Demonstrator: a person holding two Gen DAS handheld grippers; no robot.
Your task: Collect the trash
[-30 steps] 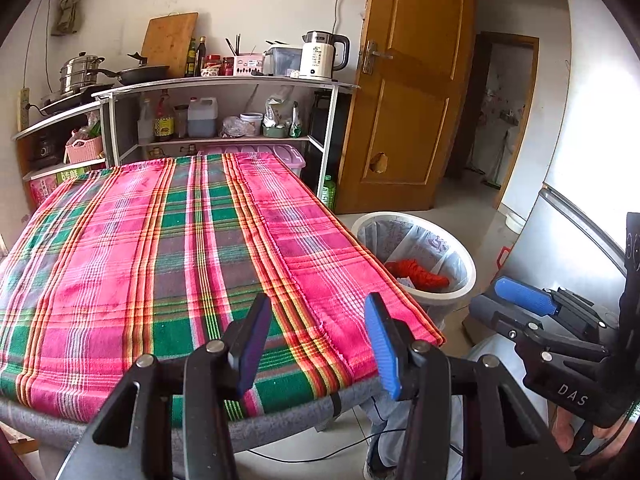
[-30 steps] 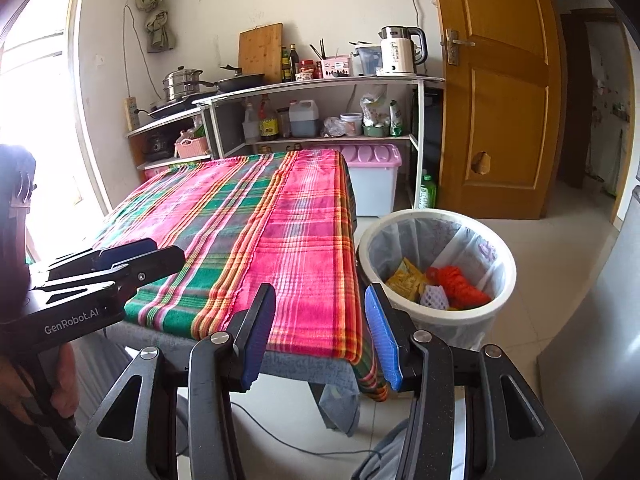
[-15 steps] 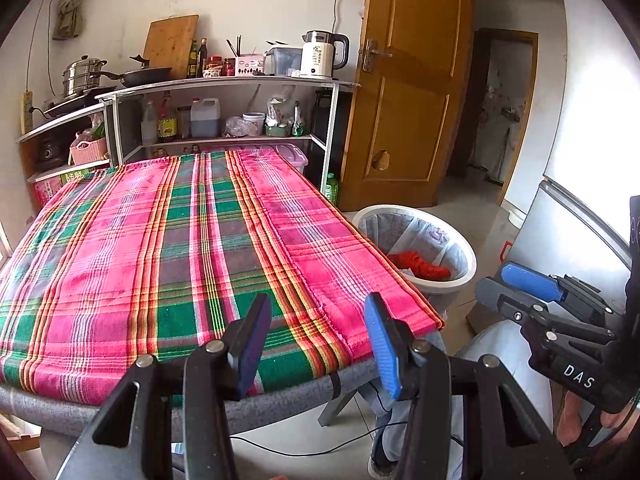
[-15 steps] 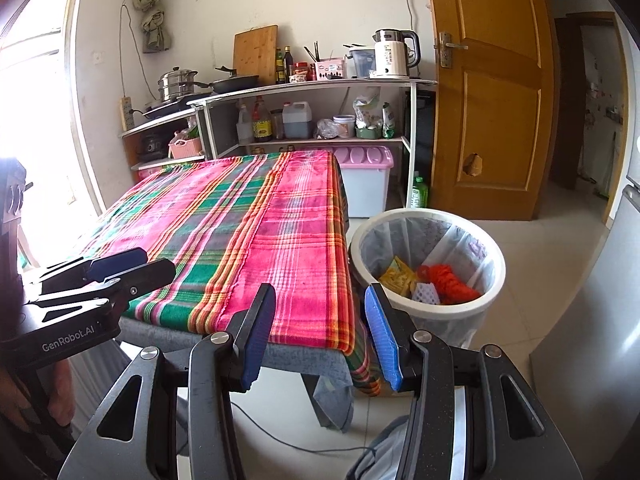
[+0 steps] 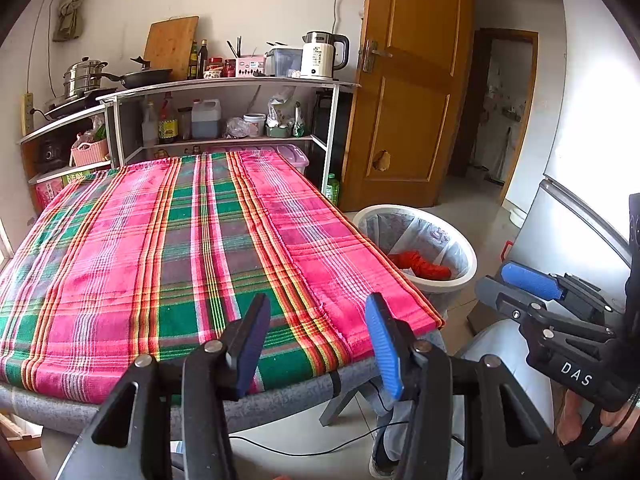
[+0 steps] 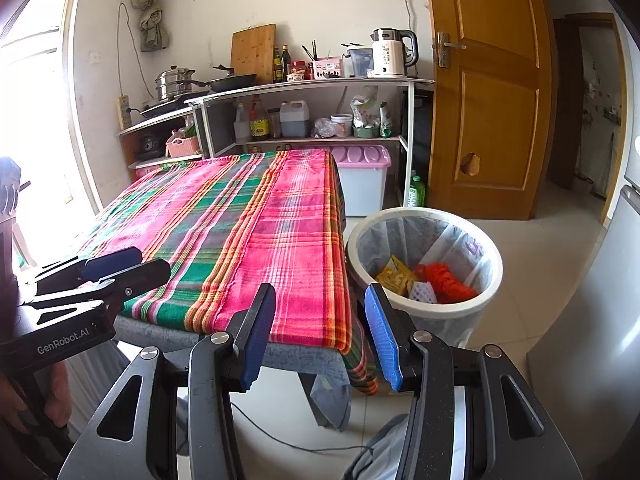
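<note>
1. Left tool (image 5: 318, 344) spread apart and grasping nothing, ribbed blue pads on black fingers, held over the near edge of the bench (image 5: 280, 396).
2. Right tool (image 6: 320, 334) likewise spread and bare, aimed past the bench corner toward the bin (image 6: 492, 280).
3. Trash found inside that round white bin, lined with a thin clear bag: a yellow crinkled wrapper (image 6: 394, 276), a white foam net (image 6: 424, 292) and a red knitted bundle (image 6: 446, 282), lying together at the bottom.
4. Bench covered by a woven plaid cloth (image 5: 180, 248) in pink, green and orange, draped over a grey padded rim.
5. Beyond it, a metal shelf (image 5: 240, 84) stocked with a kettle, pans and bottles; a wooden door (image 5: 408, 92) to the right.
6. Bin set on the pale tile floor just beside the bench's right edge, open floor stretching toward the door.
</note>
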